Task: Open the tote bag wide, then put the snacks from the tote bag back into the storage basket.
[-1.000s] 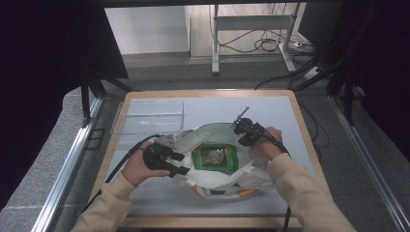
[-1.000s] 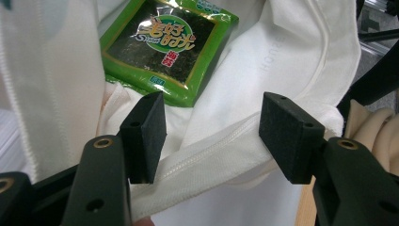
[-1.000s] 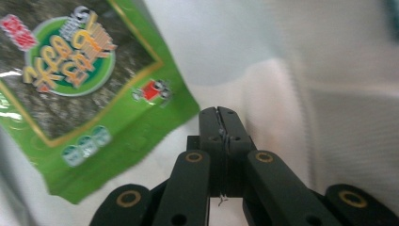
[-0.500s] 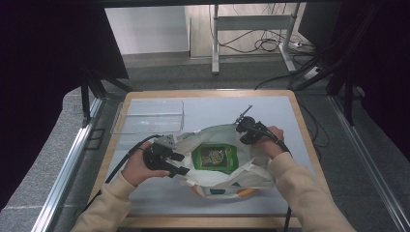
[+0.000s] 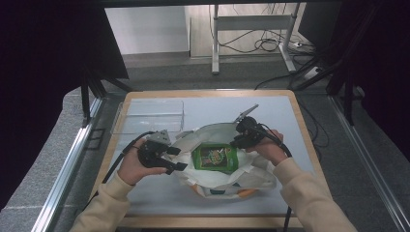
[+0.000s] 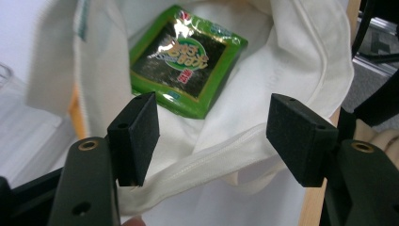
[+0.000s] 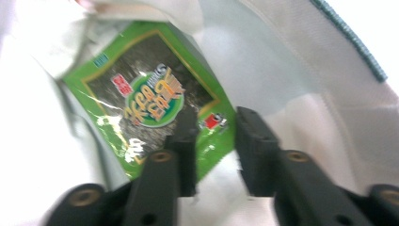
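At the near edge of the wooden-rimmed grey table [image 5: 145,193]: white cloth tote bag [image 5: 251,179] with orange print, lying flat, mouth spread wide.

Inside the bag: flat green foil snack packet [image 5: 213,158], label up, resting on the lining, held by neither gripper.

Left of the bag's mouth: left gripper [image 6: 211,129], jaws wide apart, astride the white hem, nothing pinched.

Right of the bag's mouth: right gripper [image 7: 214,141], jaws partly open, hovering just above the packet's corner; contact cannot be told.

Change over the last second: little; hands and packet sit as before. Judged: packet delivered, release or withdrawal pending.

Beyond the bag, far left: clear plastic tray [image 5: 150,116], apparently empty.
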The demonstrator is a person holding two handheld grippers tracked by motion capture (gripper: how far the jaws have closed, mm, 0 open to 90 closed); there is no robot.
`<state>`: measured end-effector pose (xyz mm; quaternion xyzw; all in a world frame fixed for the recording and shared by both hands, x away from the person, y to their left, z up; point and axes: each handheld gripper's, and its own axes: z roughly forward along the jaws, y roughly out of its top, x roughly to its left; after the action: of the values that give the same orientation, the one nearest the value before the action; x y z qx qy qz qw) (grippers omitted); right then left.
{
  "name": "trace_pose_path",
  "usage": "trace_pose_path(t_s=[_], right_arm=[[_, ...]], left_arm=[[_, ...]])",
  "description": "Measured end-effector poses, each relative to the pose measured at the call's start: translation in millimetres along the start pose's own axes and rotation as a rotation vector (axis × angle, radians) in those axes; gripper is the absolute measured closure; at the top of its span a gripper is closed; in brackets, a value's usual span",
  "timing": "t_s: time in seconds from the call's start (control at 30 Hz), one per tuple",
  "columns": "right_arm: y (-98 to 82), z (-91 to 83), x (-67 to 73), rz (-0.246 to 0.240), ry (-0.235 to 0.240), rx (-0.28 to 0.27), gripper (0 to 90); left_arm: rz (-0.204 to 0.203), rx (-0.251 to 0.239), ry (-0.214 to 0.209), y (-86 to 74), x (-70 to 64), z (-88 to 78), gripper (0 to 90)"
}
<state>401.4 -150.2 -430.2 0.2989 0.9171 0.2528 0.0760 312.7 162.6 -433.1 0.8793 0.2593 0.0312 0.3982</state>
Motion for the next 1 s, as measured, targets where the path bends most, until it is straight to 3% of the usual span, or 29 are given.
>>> trace_pose_path(t_s=[0.17, 0.3, 0.47, 0.7, 1.0], right_arm=[[-1.4, -1.9, 8.2, 0.068, 0.014, -0.007, 46.3], [-2.3, -2.0, 16.8, 0.093, 0.007, -0.015, 39.4], [-1.0, -0.8, 22.2, 0.155, 0.046, -0.022, 35.9], [1.3, 7.9, 25.8, 0.249, 0.041, -0.002, 33.4], [5.7, 20.4, 32.2, 0.287, 0.016, 0.042, 29.0]], left_arm=[[-0.011, -0.024, 0.032, -0.1, 1.7, -8.0, 33.7], [0.004, -0.028, 0.052, -0.9, 4.7, -11.8, 32.5], [-0.003, -0.044, 0.066, -2.3, 7.6, -16.1, 32.4], [0.001, -0.056, 0.078, -3.6, 7.8, -20.8, 32.3], [0.004, -0.059, 0.075, -3.3, 8.0, -23.0, 31.4]])
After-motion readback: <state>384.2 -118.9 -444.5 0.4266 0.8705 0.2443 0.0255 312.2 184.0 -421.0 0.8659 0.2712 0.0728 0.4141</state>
